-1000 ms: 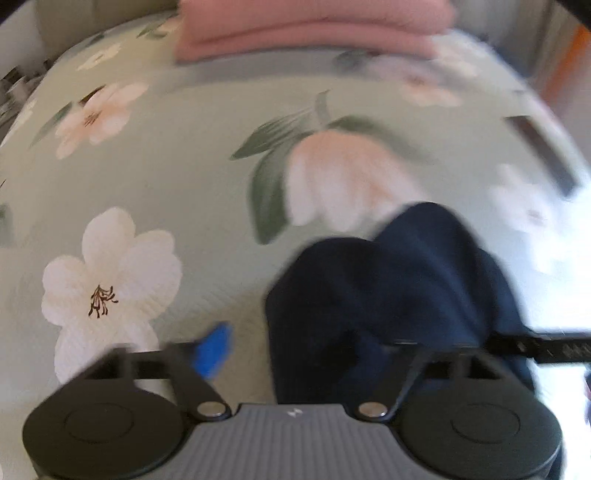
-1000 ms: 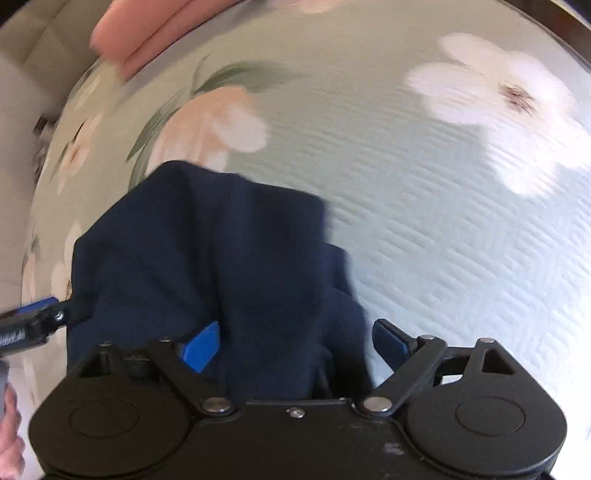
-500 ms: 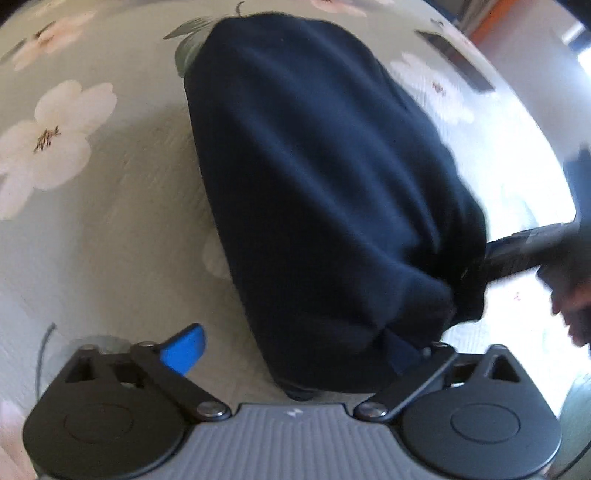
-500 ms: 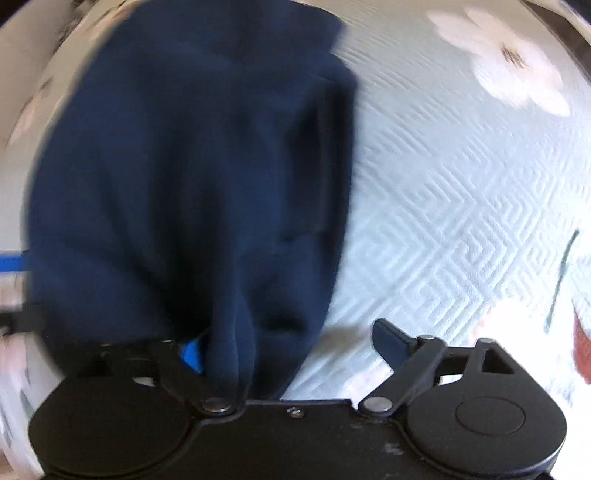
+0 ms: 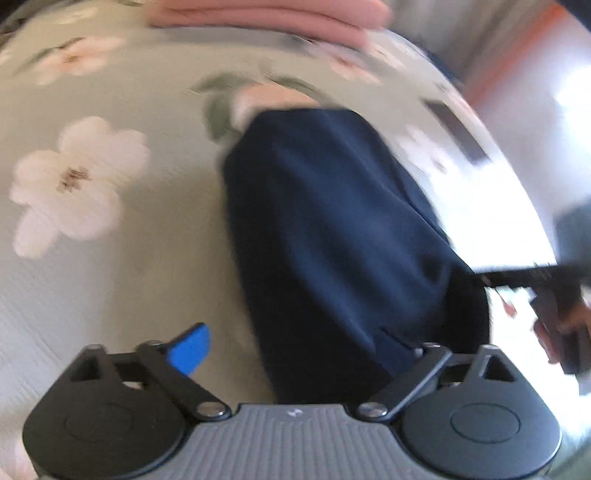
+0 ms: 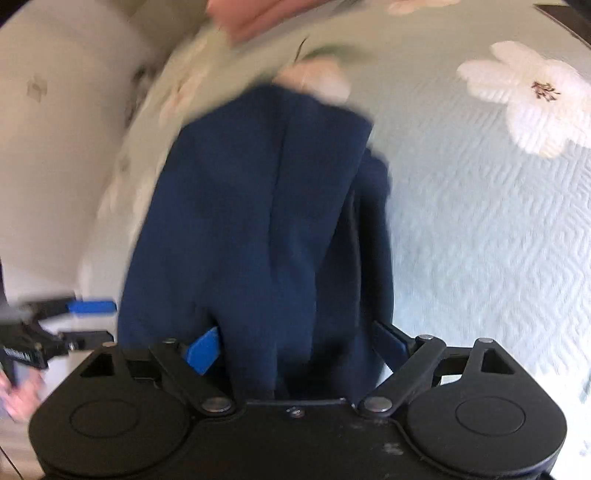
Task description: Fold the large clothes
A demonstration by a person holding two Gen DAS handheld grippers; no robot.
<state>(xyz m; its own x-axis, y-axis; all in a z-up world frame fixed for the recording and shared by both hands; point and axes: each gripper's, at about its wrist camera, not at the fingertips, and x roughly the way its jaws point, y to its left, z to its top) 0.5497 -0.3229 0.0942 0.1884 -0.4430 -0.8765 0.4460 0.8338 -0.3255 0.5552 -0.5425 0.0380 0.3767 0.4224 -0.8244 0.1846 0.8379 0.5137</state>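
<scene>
Now both tools tilted steeply down, left tool closing slightly, right tool spread around navy garment.

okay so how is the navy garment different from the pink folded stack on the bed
The navy garment is dark and lies near the cameras, reaching in between both grippers' fingers; the pink stack is pale and sits untouched at the far end of the bed. The navy garment looks loosely bunched with soft creases, while the pink stack lies in flat, even layers. Both rest on the floral bedspread.

Left gripper jaws widened, now closing; navy garment unrolled longer.
</scene>
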